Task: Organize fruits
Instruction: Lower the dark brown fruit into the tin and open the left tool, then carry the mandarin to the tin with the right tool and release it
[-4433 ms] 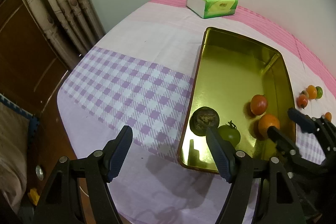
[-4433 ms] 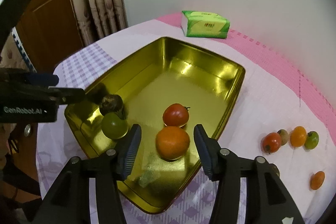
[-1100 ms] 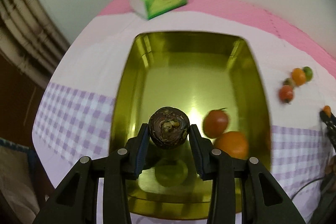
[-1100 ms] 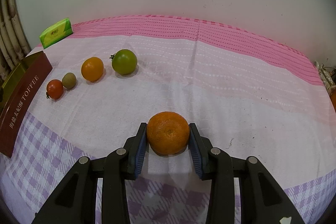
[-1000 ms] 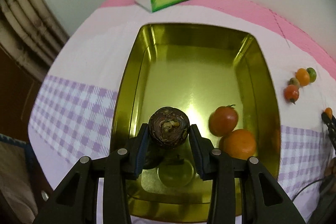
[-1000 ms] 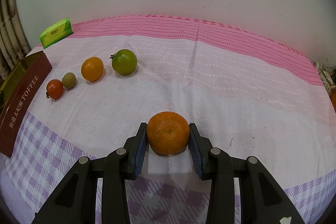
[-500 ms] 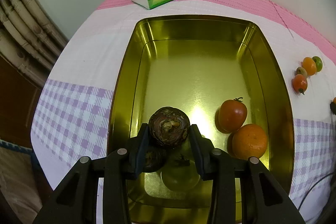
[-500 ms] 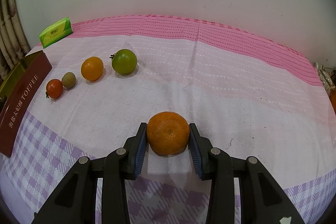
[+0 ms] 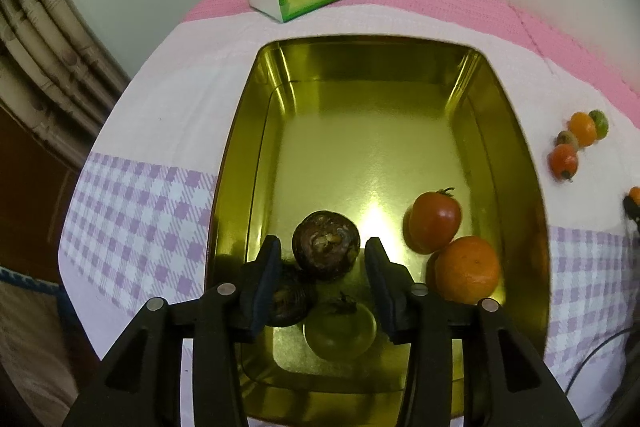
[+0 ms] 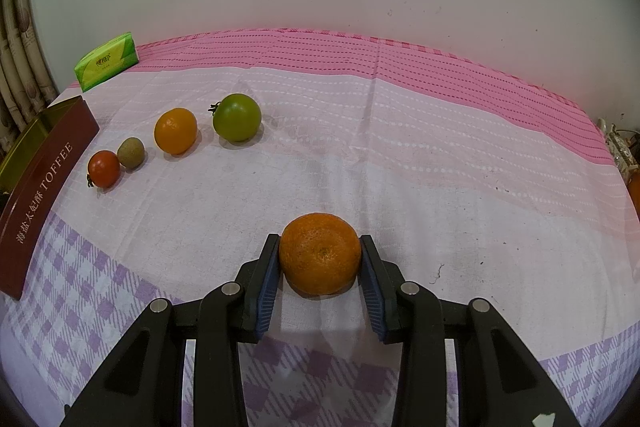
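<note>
With four fruits already in the gold rectangular tin tray, I see my left tongs opening around the dark brown round fruit at its 6 o'clock end, my right tongs clamped on a dimpled orange mandarin, and four fruits waiting at 10 o'clock on the worktop.

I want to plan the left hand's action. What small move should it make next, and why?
Probably finish opening, then lift the left gripper straight up. Its jaws are opening; gaps show beside the dark brown fruit, which seems to sit in the gold tin against another dark fruit.
</note>
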